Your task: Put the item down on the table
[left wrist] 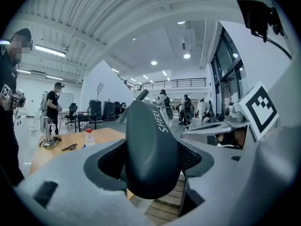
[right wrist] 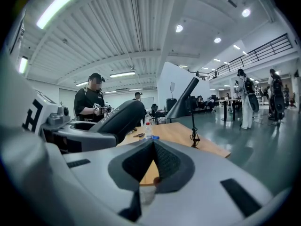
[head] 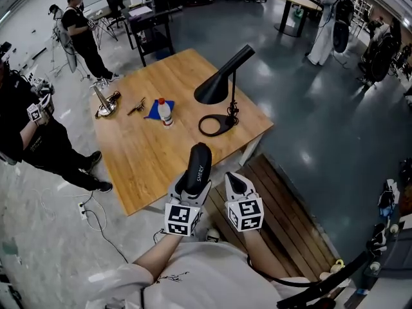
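Observation:
A dark oblong case (head: 198, 167) marked "SHERY" is held above the near edge of the wooden table (head: 148, 159). My left gripper (head: 193, 187) is shut on its lower end; in the left gripper view the case (left wrist: 150, 145) stands up between the pads and fills the middle, with the left gripper (left wrist: 151, 169) clamped round it. My right gripper (head: 235, 183) hovers just right of it, shut and holding nothing. In the right gripper view the right gripper (right wrist: 153, 147) shows its jaws meeting, and the case (right wrist: 120, 119) appears to the left.
On the table stand a black desk lamp (head: 222, 92), a small bottle (head: 165, 112) on a blue cloth (head: 153, 111), a small tool (head: 136, 107) and a metal piece (head: 106, 105). A slatted wooden bench (head: 286, 217) lies below the grippers. People (head: 32, 134) stand at the left.

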